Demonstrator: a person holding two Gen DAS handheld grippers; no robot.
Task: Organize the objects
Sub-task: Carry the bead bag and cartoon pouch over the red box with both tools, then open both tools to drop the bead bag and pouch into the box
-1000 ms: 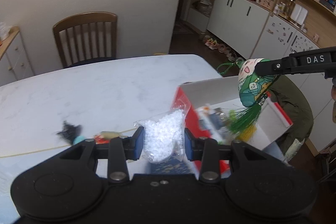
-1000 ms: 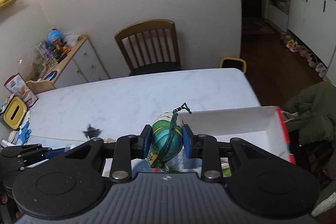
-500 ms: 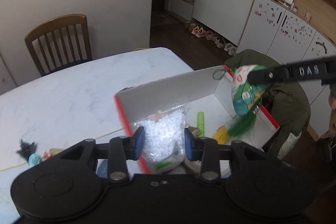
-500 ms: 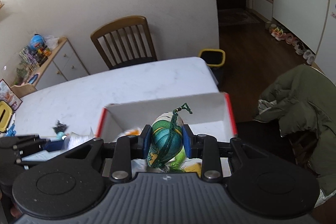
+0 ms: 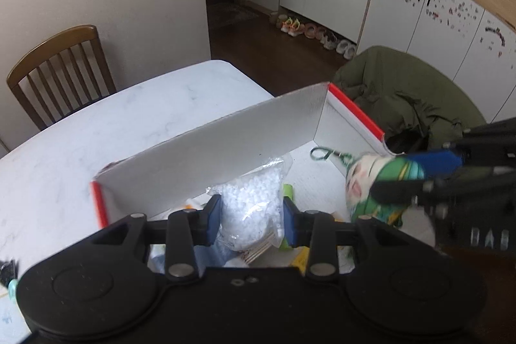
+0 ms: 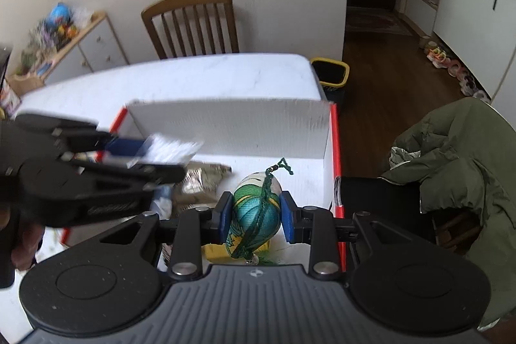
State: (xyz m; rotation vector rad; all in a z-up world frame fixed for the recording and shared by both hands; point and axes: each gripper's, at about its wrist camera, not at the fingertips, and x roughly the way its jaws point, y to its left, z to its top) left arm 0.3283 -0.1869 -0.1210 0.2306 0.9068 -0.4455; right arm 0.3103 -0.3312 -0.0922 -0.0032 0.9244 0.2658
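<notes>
My left gripper is shut on a clear bag of white beads, held over the left part of a white box with red edges. My right gripper is shut on a green and white egg-shaped ornament with a green cord and tassel, over the box's right part. In the left wrist view the right gripper and ornament show blurred at the right. The right wrist view has the left gripper with the bead bag at the left. Several small items lie in the box.
The box sits on a white marble table. A wooden chair stands behind the table. Another chair at the right is draped with a green jacket. A yellow-rimmed bin is on the floor. A small black item lies at the table's left.
Both grippers have moved right and down over the box, each still holding its object. The bead bag and the ornament now hang inside the box's walls.
</notes>
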